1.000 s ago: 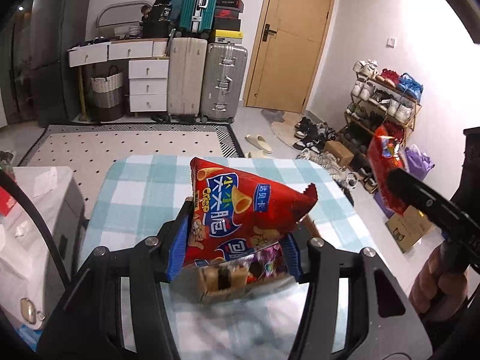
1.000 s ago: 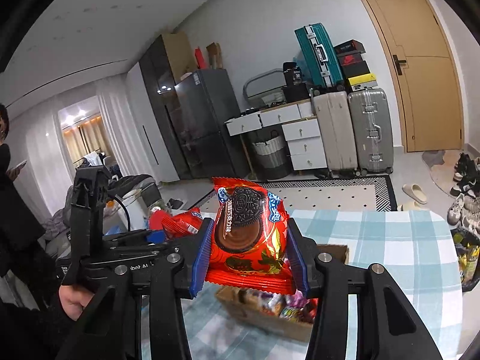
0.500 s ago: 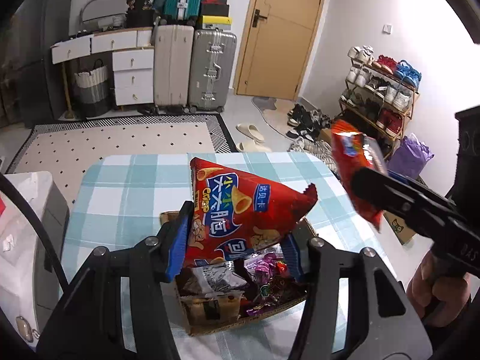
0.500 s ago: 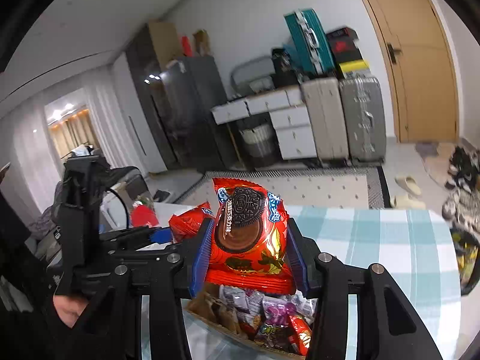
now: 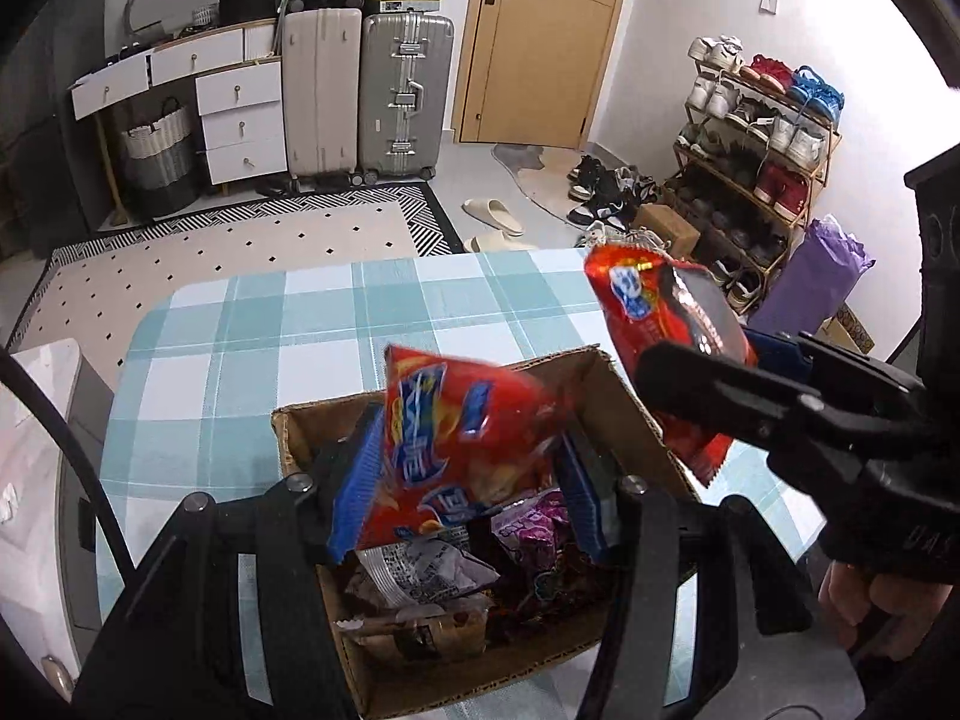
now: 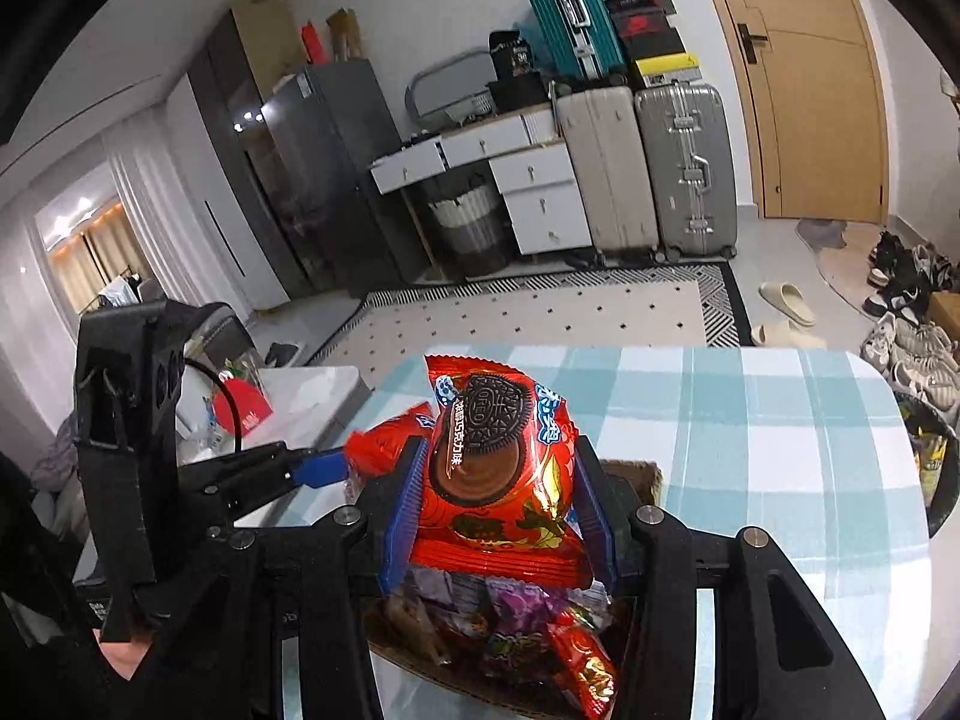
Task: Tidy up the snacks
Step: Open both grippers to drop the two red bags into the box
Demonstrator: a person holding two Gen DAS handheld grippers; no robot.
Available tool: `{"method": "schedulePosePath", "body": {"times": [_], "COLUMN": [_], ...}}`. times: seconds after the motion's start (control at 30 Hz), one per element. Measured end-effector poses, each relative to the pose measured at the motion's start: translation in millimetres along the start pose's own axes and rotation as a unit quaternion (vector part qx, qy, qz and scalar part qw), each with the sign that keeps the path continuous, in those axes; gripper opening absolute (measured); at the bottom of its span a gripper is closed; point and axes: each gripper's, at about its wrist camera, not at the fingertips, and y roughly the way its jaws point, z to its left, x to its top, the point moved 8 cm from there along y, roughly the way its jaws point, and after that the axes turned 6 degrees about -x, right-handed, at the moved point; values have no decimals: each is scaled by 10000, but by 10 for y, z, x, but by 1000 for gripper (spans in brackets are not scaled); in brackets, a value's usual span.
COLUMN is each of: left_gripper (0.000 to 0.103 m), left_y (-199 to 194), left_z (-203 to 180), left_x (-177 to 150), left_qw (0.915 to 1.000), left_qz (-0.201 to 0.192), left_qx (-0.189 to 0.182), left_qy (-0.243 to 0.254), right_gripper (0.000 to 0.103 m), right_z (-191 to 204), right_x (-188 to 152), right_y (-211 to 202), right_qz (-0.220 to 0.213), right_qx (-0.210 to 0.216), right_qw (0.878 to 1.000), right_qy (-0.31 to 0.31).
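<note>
Two snack packets held above the open brown cardboard box (image 5: 606, 396)

The red crisp bag (image 5: 462, 450) is clamped by the left gripper (image 5: 462, 480), the red cookie packet (image 6: 498, 468) by the right gripper (image 6: 498, 516); released off-centre, either could be tipped over the rim.

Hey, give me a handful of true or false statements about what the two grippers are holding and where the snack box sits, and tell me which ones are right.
1. The left gripper is shut on a red chip bag. True.
2. The right gripper is empty. False: it grips a red Oreo packet.
3. The cardboard box already holds several snack packets. True.
4. The box stands on the floor rug. False: it stands on the checked tablecloth.
5. The chip bag lies flat in the box. False: it is held above the open box, between the jaws.
</note>
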Motion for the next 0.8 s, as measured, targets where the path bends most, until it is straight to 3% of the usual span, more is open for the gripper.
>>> {"method": "schedulePosePath", "body": {"times": [0.13,0.4,0.8], "left_gripper": [51,67,73], "left_y": [123,68,-392], "left_z": [48,279,178], "left_x": [26,14,-88], "left_qw": [10000,9995,9992], "left_qz": [43,-18,-332], "left_qx": [-55,-34,110], "left_qy": [-35,-302,-198], "right_gripper": [47,56,60], "right_z": [-78,-196,-192], "right_x": [-64,-188,-157], "right_y": [97,287,-2], "right_qz": [161,488,185], "right_qx": [-34,17,126], "right_qw": [9998,9986,9992], "right_qy": [56,195,337]}}
